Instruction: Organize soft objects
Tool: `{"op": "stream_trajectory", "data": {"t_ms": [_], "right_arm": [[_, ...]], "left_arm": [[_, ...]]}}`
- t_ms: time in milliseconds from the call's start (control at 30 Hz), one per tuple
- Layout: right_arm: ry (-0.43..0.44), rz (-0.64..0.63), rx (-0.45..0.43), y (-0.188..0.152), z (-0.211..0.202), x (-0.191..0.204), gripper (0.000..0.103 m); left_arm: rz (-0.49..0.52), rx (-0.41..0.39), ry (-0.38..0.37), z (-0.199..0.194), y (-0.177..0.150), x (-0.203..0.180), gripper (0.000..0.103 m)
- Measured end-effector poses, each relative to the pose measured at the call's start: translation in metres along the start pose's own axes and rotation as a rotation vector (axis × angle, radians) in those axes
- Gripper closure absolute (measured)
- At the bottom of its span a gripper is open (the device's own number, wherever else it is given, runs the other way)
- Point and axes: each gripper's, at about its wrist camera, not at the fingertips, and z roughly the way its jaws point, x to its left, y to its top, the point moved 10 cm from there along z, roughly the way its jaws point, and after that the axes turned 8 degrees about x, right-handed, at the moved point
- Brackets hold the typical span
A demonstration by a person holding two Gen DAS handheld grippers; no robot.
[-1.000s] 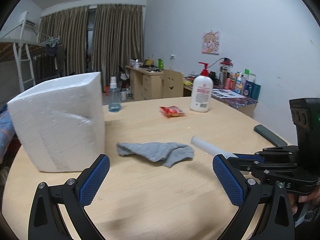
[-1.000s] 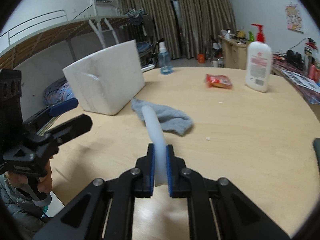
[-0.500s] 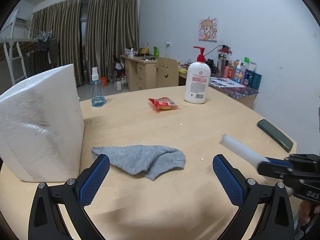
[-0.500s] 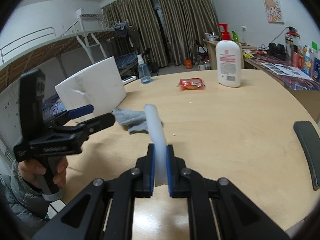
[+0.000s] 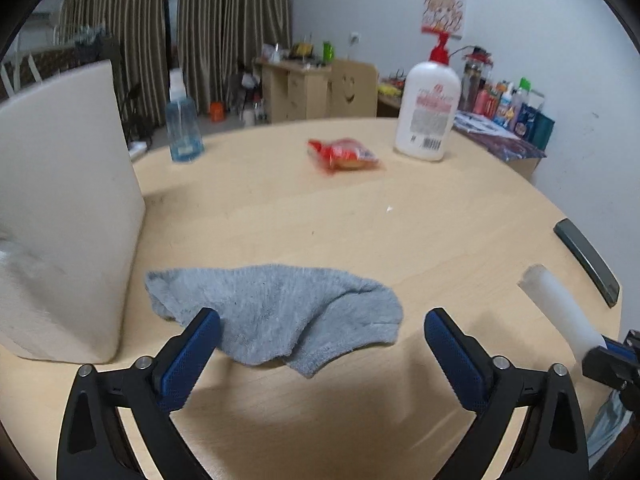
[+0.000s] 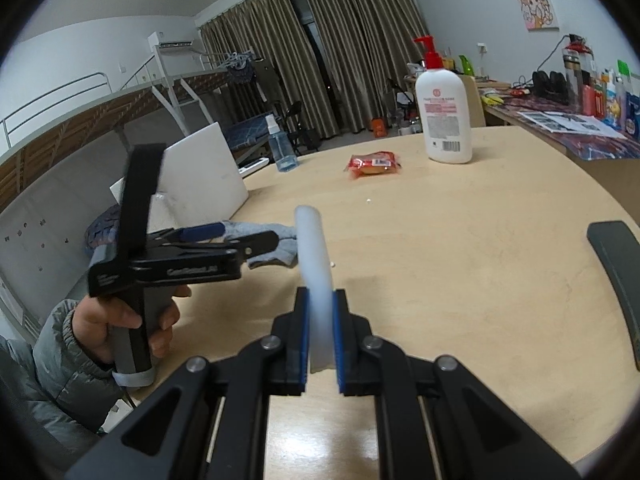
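Observation:
A crumpled grey sock [image 5: 280, 312] lies on the round wooden table [image 5: 360, 220], just in front of my left gripper [image 5: 320, 344], which is open and empty with its blue pads either side of the sock's near edge. My right gripper [image 6: 320, 334] is shut on a white foam tube [image 6: 314, 252] that sticks out forward above the table. The tube also shows at the right of the left wrist view [image 5: 560, 312]. The left gripper [image 6: 224, 238] shows in the right wrist view, over the sock [image 6: 276, 244].
A large white foam block [image 5: 60, 208] stands at the left next to the sock. Further back are a blue spray bottle [image 5: 182, 124], a red snack packet [image 5: 344, 154] and a white pump bottle [image 5: 428, 116]. A dark flat object [image 5: 588, 264] lies at the right table edge.
My left gripper has moved forward and closer to the sock, which now lies between its pads. My right gripper, still holding the tube, has drawn back to the right.

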Motion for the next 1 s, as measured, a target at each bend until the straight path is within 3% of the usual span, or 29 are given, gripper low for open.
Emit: {"op": "stream_trajectory", "data": {"t_ms": [333,567,733,800,1000], "right_arm": [[0.024,0.001,0.007,0.001,0.005,-0.006,0.090],[0.037,-0.001,0.008,-0.001,0.004,-0.005,0.090],[0.036,0.000,0.006,-0.002,0.003,-0.007,0.090],[0.038,0.002,0.003,-0.001,0.002,-0.007,0.090],[0.030,0.000,-0.008,0.000,-0.001,-0.006,0.090]], "left_arm": [[-0.046,0.118,0.026,0.027,-0.005,0.010,0.013],[-0.039,0.143,0.058,0.034,-0.004,0.012,0.024],[-0.034,0.133,0.065,0.033,-0.002,0.013,0.051],[-0.033,0.127,0.068,0.032,-0.001,0.014,0.079],[-0.002,0.106,0.057,0.027,0.000,0.006,0.084]]}}
